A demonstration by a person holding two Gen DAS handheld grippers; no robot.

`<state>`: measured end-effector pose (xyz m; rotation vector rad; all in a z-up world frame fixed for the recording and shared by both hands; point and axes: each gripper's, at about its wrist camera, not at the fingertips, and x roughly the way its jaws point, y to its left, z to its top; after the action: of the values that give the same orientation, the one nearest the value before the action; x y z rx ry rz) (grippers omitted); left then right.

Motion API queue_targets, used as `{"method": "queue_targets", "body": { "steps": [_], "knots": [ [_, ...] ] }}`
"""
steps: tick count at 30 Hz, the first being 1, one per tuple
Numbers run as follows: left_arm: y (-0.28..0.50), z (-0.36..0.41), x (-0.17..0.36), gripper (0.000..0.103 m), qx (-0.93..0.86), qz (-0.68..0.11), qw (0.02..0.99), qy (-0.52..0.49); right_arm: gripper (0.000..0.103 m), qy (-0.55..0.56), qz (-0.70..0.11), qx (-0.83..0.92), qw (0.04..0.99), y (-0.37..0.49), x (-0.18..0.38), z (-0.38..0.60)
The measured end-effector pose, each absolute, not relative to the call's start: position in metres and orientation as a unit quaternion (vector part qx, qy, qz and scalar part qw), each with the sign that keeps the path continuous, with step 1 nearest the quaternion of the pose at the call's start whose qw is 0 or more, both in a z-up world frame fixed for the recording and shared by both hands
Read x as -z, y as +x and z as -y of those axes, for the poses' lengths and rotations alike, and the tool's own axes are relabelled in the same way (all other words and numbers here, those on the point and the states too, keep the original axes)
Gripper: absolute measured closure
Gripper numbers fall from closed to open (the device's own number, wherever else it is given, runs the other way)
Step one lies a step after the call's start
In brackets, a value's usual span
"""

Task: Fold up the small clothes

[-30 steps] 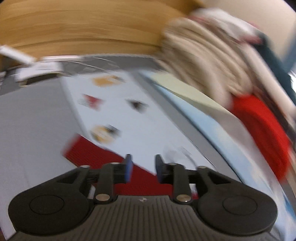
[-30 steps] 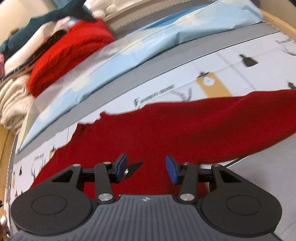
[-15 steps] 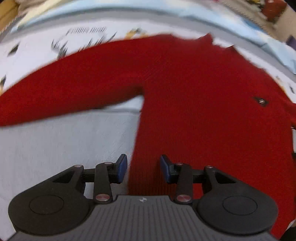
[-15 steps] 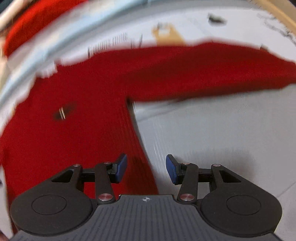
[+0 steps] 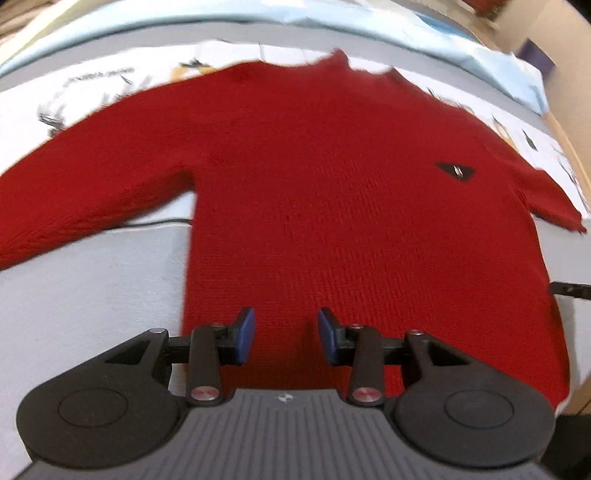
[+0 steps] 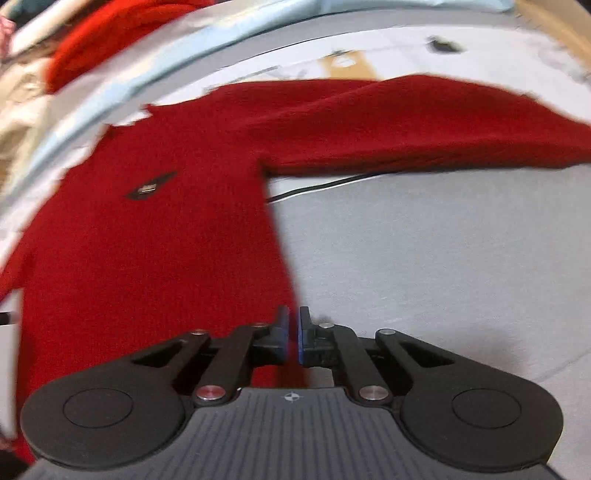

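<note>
A red knitted sweater (image 5: 332,206) lies flat, front up, on a grey surface (image 6: 443,258), sleeves spread to both sides. A small black logo patch (image 5: 455,171) sits on its chest. My left gripper (image 5: 286,332) hangs open just above the lower body near the sweater's left side edge, with red knit showing between its blue pads. In the right wrist view the sweater (image 6: 147,258) fills the left half. My right gripper (image 6: 293,332) is at the sweater's right side edge low on the body, and its jaws are closing with a strip of red knit pinched between the pads.
A thin black cable (image 6: 314,188) runs out from under the right sleeve. Beyond the collar lie a white printed sheet (image 5: 92,85) and a light blue cloth (image 5: 443,33). A pile of clothes with a bright red garment (image 6: 92,44) sits at the far left.
Both grippers have come down over the sweater's lower body. The left view swung from the clothes pile to the sweater. The right jaws went from wide apart to nearly together on the side edge.
</note>
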<state>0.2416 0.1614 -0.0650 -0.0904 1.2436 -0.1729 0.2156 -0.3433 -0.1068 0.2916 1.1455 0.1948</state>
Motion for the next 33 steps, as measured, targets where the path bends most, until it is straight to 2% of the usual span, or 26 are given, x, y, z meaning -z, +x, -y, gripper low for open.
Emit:
{"method": "queue_targets", "body": {
  "steps": [4, 7, 13, 15, 17, 19, 21, 28, 33],
  "knots": [
    [0.237, -0.158, 0.098, 0.061, 0.063, -0.632, 0.772, 0.01, 0.083, 0.028, -0.563, -0.086, 0.822, 0.211, 0.118, 0.325],
    [0.236, -0.159, 0.091, 0.061, 0.07, -0.624, 0.779, 0.001, 0.083, 0.053, -0.573, -0.076, 0.814, 0.213, 0.111, 0.332],
    [0.239, -0.15, 0.093, 0.06, 0.067, -0.629, 0.774, 0.009, 0.082, -0.025, -0.588, -0.115, 0.8, 0.204, 0.117, 0.32],
    [0.242, -0.147, 0.084, 0.06, 0.062, -0.617, 0.785, 0.002, 0.081, -0.012, -0.576, -0.101, 0.811, 0.208, 0.108, 0.325],
    [0.244, -0.144, 0.064, 0.055, 0.054, -0.586, 0.809, -0.013, 0.08, -0.004, -0.543, -0.091, 0.835, 0.211, 0.09, 0.33],
    [0.246, -0.14, 0.046, 0.049, 0.044, -0.554, 0.831, -0.02, 0.07, 0.022, -0.502, -0.074, 0.862, 0.217, 0.07, 0.343],
    [0.249, -0.133, 0.029, 0.042, 0.033, -0.523, 0.852, -0.017, 0.064, 0.068, -0.468, -0.045, 0.88, 0.226, 0.055, 0.363],
    [0.27, -0.11, 0.01, 0.04, 0.022, -0.491, 0.871, -0.014, 0.064, 0.299, -0.405, 0.128, 0.854, 0.251, 0.063, 0.471],
    [0.279, -0.1, 0.011, 0.04, 0.029, -0.494, 0.869, -0.023, 0.064, 0.361, -0.379, 0.211, 0.826, 0.263, 0.095, 0.52]
  ]
}}
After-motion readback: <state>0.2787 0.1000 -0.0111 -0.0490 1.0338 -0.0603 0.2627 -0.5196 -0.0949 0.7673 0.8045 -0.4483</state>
